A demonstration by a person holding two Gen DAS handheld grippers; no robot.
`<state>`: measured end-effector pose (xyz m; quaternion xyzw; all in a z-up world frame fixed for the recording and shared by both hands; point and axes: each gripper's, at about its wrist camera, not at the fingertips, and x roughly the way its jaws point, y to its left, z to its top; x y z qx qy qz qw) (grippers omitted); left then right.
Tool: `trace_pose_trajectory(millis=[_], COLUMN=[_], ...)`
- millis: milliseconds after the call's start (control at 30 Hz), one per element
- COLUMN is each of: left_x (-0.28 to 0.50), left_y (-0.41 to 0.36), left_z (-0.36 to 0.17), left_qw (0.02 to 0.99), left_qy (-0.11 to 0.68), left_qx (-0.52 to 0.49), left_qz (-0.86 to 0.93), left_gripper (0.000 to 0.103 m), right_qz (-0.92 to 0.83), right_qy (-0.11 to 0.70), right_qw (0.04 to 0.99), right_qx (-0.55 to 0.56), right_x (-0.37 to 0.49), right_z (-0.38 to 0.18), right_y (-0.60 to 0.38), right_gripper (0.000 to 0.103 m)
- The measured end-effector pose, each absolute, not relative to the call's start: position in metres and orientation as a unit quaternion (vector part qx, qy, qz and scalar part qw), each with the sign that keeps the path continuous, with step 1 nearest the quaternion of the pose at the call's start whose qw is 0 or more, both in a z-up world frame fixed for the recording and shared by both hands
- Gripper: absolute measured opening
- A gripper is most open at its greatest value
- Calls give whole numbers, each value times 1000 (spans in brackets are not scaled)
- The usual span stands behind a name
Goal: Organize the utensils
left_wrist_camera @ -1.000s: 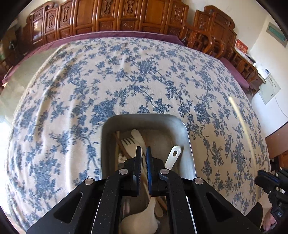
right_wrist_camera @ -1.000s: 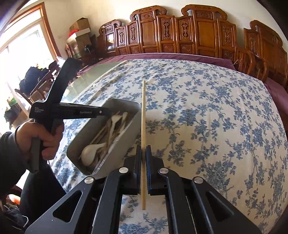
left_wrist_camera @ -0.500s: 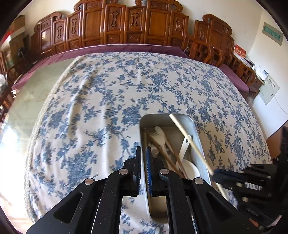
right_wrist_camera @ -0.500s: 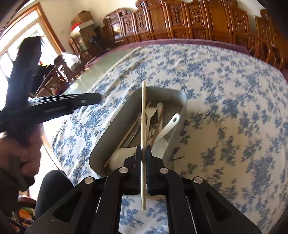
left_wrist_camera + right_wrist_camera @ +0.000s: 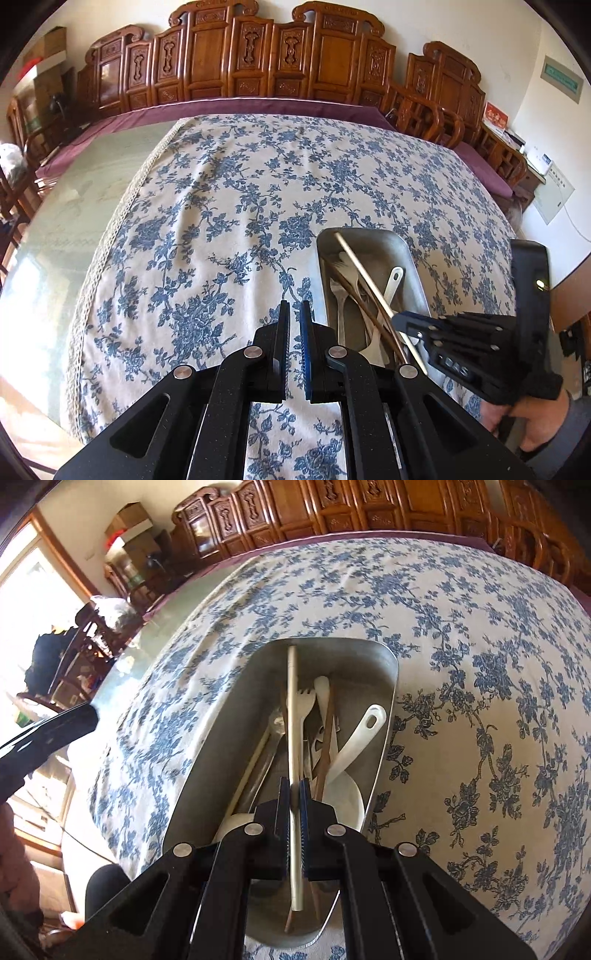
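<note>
A metal tray [image 5: 384, 672] [image 5: 410, 254] on the blue floral tablecloth holds several utensils: a white spoon [image 5: 354, 738], a pale fork [image 5: 304, 701] and brown chopsticks [image 5: 327, 738]. My right gripper [image 5: 294, 786] is shut on a pale chopstick [image 5: 291, 709], held lengthwise low over the tray's inside. In the left wrist view the right gripper [image 5: 410, 328] grips that chopstick [image 5: 362, 269] at the tray's near end. My left gripper [image 5: 294, 306] is shut and empty, over the cloth just left of the tray.
The tablecloth [image 5: 258, 184] covers a large table with a bare glass strip [image 5: 74, 206] on the left. Carved wooden chairs [image 5: 280, 62] line the far side. The person's hand [image 5: 532, 424] holds the right gripper at the table's near right.
The right gripper has carried the pale chopstick over the tray and lowered it along the tray's length. The left gripper has moved left, off the tray and over the cloth.
</note>
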<state>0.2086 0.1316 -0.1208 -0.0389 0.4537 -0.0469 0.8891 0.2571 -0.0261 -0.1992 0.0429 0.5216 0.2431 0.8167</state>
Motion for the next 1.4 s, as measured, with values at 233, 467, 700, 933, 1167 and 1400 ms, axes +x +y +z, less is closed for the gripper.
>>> trace_pose_trajectory(millis=[233,467,700,933,1167,1400], left_x=[201,188,167,140,117,94], left_y=[133,127,106,80,59,45], left_z=[-117,-107,-92,-71,-54,-45], left_qw=[891,896,903,914,924,924], left_qy=[450,440,425,401,379,379], left_qx=[-43,-46,-37,-16,-5,2], left_qz=[-47,-48,-54,-55,-55,-49], left_gripper=[4,4,16,61,92,95], right_qz=[242,251,247,226,185,166], right_qy=[510,472,415,363,319,299], right_qw=[824,845,875,904,929,939], right_qx=[35,28,26,16,9,22], right_x=[250,229,194,159,121,87], right_z=[-198,-171,-126,-84,-55,-33], right_y=[-25,-38,-67,-96,-127,-154], right_gripper=[10,11,21,60,98,100])
